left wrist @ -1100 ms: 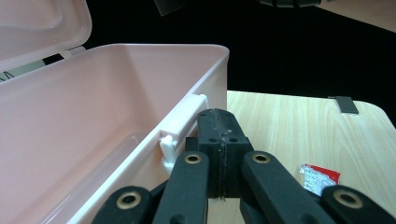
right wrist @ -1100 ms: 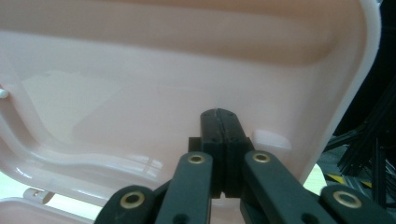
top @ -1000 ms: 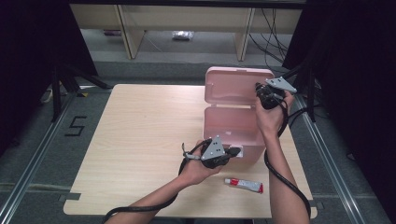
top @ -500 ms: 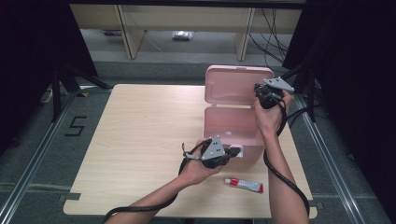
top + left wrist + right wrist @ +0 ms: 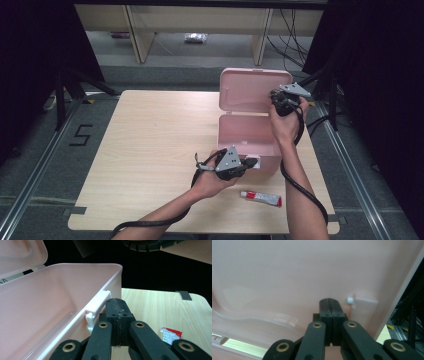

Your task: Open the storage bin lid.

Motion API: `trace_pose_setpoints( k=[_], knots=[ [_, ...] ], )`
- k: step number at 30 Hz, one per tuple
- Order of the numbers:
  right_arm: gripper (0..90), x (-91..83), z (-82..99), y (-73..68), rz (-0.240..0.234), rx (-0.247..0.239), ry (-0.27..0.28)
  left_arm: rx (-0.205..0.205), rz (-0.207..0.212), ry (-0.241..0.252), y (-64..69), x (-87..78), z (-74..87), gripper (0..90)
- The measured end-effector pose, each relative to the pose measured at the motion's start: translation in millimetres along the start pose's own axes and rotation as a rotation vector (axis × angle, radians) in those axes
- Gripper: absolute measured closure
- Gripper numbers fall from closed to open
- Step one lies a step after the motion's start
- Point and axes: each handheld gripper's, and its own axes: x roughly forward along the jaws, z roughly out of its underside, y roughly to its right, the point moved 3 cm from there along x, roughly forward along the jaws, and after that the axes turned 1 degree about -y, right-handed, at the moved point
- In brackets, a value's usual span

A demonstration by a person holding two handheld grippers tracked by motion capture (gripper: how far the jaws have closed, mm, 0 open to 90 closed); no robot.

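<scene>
high view: pink box lid upright, both tools closed, empty.

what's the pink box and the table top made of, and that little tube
Pink box: looks like moulded plastic, smooth with a soft sheen, rounded corners, a white clip on its front rim.
Table top: pale wood-grain surface, matt, probably laminate rather than solid wood.
Tube: white and red, seemingly soft plastic or foil; too small to tell which.
</scene>
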Motion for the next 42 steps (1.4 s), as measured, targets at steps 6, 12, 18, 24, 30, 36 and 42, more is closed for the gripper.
trace_pose_setpoints(
  k=[6,12,18,24,30,36,42],
  knots=[
    [90.0,3.6,2.5,-0.5,0.001,0.001,-0.038,0.001,0.0,0.0,0.0,0.0,-0.1,89.3],
    [90.0,7.5,5.4,-0.1,0.001,-0.009,-0.06,0.001,-0.001,-0.001,-0.2,0.0,-0.1,89.4],
    [90.0,10.8,7.4,-3.6,0.001,0.02,-0.095,0.002,0.003,-0.001,-0.1,0.0,-0.1,89.4],
    [90.0,15.7,11.1,-3.4,0.004,0.006,-0.113,-0.003,-0.002,-0.006,0.1,-0.4,0.2,89.4],
    [90.0,18.3,13.9,-4.1,-0.004,0.022,-0.146,-0.006,-0.003,-0.004,0.3,-0.1,0.4,89.4],
    [90.0,21.0,13.7,-4.1,-0.013,0.016,-0.163,-0.005,-0.004,-0.004,0.2,-0.2,0.4,89.4],
    [90.0,21.0,14.0,-4.5,-0.019,0.029,-0.167,-0.002,-0.003,-0.006,-0.1,-0.2,0.2,89.4]
  ],
)
